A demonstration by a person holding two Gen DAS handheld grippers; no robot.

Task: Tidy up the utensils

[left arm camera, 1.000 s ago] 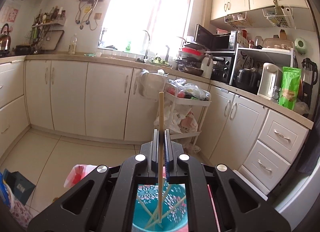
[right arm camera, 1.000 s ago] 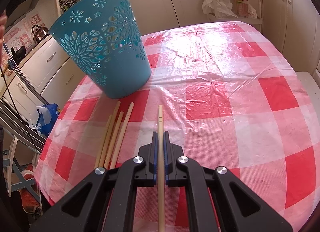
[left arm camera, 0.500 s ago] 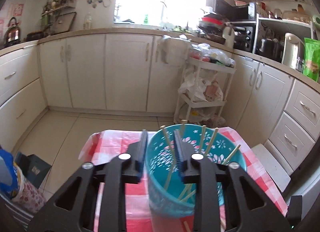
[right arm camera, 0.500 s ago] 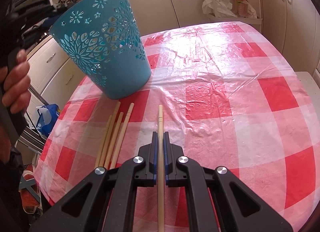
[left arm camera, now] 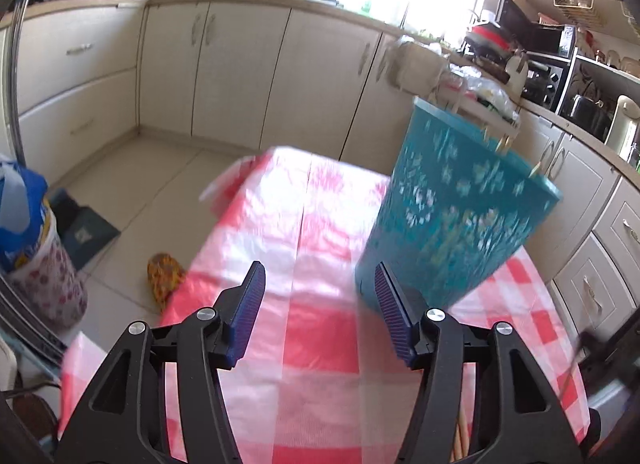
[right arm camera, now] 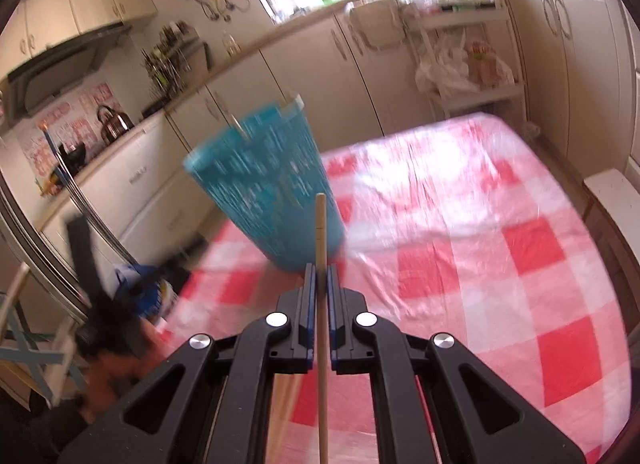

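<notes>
The left tongs [left arm camera: 320, 312] stand apart with nothing between the blue pads; they have just been opening. Below them lies the desk [left arm camera: 320, 344], covered in a red-and-white checked cloth. The teal basket [left arm camera: 452, 216] stands upright on the desk just ahead and to the right of these tongs, with the tips of several chopsticks [left arm camera: 502, 142] poking above its rim.

The right tongs [right arm camera: 319, 270] are clamped together on a single wooden chopstick [right arm camera: 321, 232], which runs straight along the fingers and sticks out ahead of them. In this view the basket [right arm camera: 272, 192] sits just beyond the chopstick's tip, blurred. More chopsticks [left arm camera: 460, 436] lie on the cloth at the near edge of the left view.
</notes>
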